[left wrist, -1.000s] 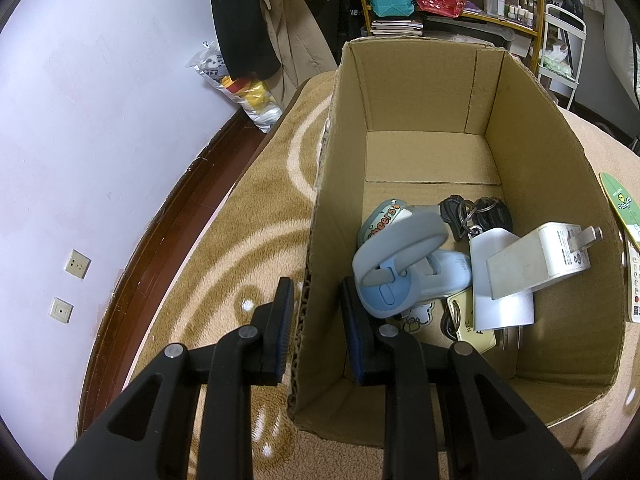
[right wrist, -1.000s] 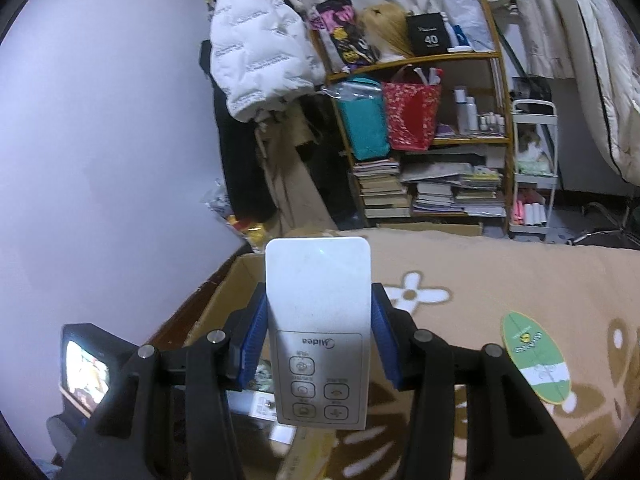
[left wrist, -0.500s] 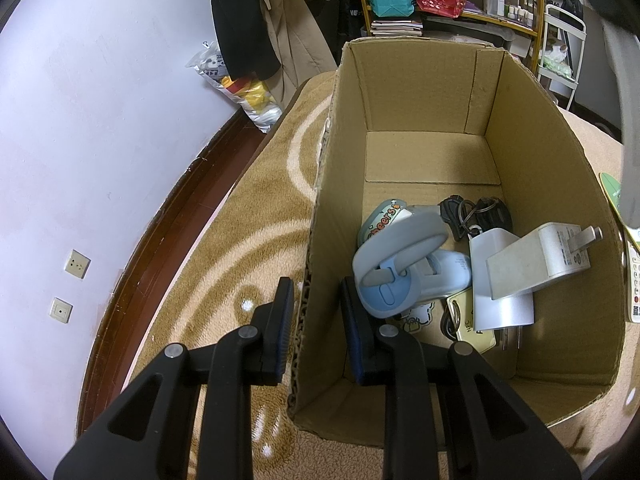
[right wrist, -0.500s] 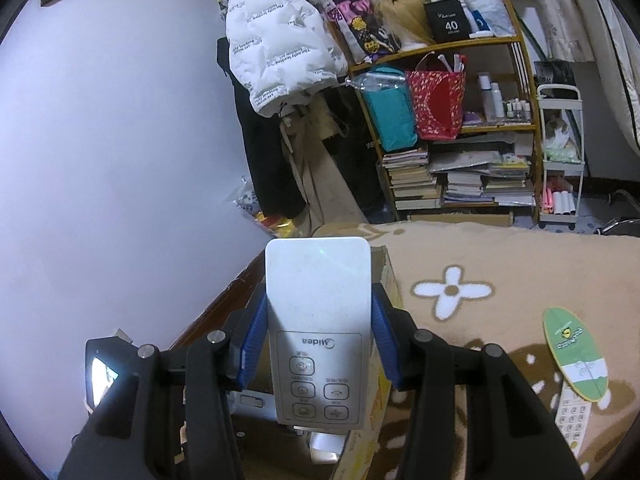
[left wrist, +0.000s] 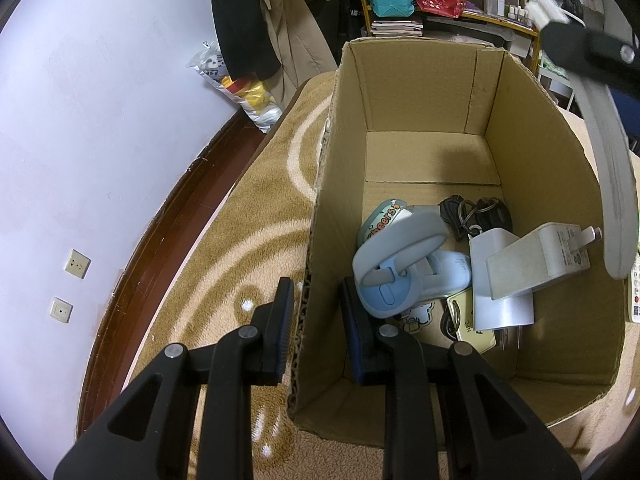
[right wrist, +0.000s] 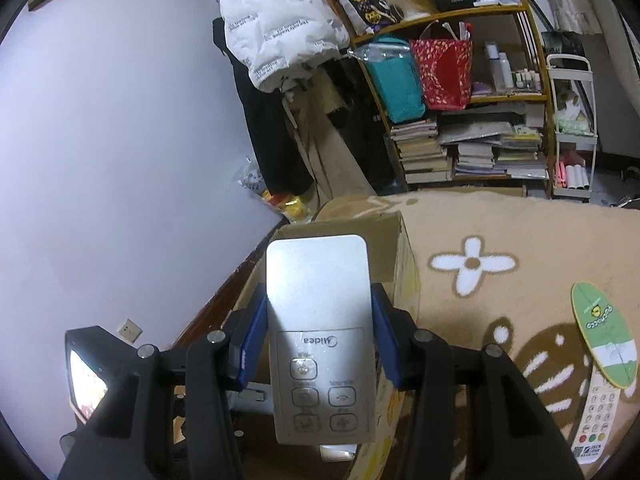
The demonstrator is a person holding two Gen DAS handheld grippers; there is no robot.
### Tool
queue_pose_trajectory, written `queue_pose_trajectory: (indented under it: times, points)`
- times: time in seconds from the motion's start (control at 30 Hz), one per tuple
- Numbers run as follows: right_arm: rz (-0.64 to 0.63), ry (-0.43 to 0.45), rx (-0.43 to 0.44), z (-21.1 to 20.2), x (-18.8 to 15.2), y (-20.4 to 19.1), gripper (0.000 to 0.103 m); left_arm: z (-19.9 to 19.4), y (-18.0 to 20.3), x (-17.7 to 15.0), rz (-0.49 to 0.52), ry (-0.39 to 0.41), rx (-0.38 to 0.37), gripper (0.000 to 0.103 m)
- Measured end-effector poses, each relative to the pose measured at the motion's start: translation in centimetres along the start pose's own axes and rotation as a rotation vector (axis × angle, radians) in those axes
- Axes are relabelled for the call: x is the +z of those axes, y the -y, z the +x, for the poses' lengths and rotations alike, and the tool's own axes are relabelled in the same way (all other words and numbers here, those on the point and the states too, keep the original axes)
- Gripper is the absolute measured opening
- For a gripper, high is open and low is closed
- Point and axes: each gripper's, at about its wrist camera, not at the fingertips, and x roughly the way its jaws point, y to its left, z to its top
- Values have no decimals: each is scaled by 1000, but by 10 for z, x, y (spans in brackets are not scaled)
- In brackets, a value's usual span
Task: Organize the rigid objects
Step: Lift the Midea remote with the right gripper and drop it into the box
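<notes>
An open cardboard box (left wrist: 420, 88) stands on a beige patterned rug. My left gripper (left wrist: 316, 300) straddles its left wall, one finger outside and one inside, closed in on the cardboard. Inside lie a grey-blue handheld device (left wrist: 400, 264), a white charger (left wrist: 540, 256), black keys (left wrist: 476, 216) and a yellow tag (left wrist: 472, 320). My right gripper (right wrist: 320, 320) is shut on a white Midea remote (right wrist: 320, 300), held in the air over the right side of the box (right wrist: 360, 240). The same remote (left wrist: 612, 184) shows edge-on at the upper right of the left wrist view.
A green oval card (right wrist: 604, 336) and a white keypad remote (right wrist: 596, 420) lie on the rug right of the box. A lilac wall and dark skirting run along the left. Hanging coats and a crowded bookshelf (right wrist: 460, 140) stand behind.
My right gripper has carried the remote leftwards and over the box, so the remote now enters the left wrist view. The left gripper and the box have stayed still.
</notes>
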Motion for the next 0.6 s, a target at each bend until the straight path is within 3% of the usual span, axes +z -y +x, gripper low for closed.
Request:
queue_pose_trajectory:
  times: [0.5, 0.53, 0.6]
  points:
    - [18, -57, 5, 12, -9, 3, 54, -1, 0, 1, 0, 0, 0, 23]
    - [13, -53, 2, 11, -8, 2, 55, -1, 0, 1, 0, 0, -2, 24]
    - [5, -43, -14, 8, -8, 0, 68, 0, -1, 2, -4, -1, -4, 23]
